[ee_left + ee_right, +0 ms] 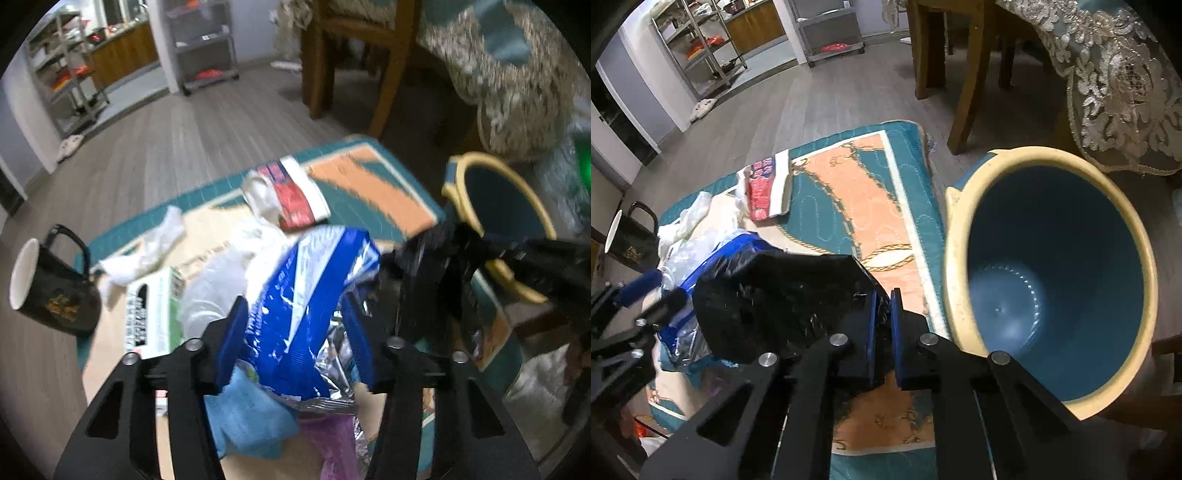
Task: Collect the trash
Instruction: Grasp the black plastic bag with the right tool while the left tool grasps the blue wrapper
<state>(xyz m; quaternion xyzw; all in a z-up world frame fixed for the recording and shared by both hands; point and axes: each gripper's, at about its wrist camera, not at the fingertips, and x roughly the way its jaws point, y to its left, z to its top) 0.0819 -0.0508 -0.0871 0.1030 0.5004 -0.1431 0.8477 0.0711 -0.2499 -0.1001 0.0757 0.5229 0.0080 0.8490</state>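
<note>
A blue and silver foil snack bag (310,280) lies in a pile of litter on a teal and orange mat (868,206). My left gripper (295,310) straddles it from above, and both blue pads touch the bag's sides. My right gripper (882,306) is shut on a fold of a crumpled black plastic bag (775,295), which lies beside the snack bag. A blue bin with a cream rim (953,258) stands empty just right of the mat. A red and white packet (768,188) lies further back on the mat.
A black mug (55,288) stands at the mat's left edge. White tissues (147,251), a green and white printed paper (155,310) and a light blue sheet (247,417) lie in the pile. Wooden chair legs (967,92) and a lace tablecloth (1108,74) stand behind the bin.
</note>
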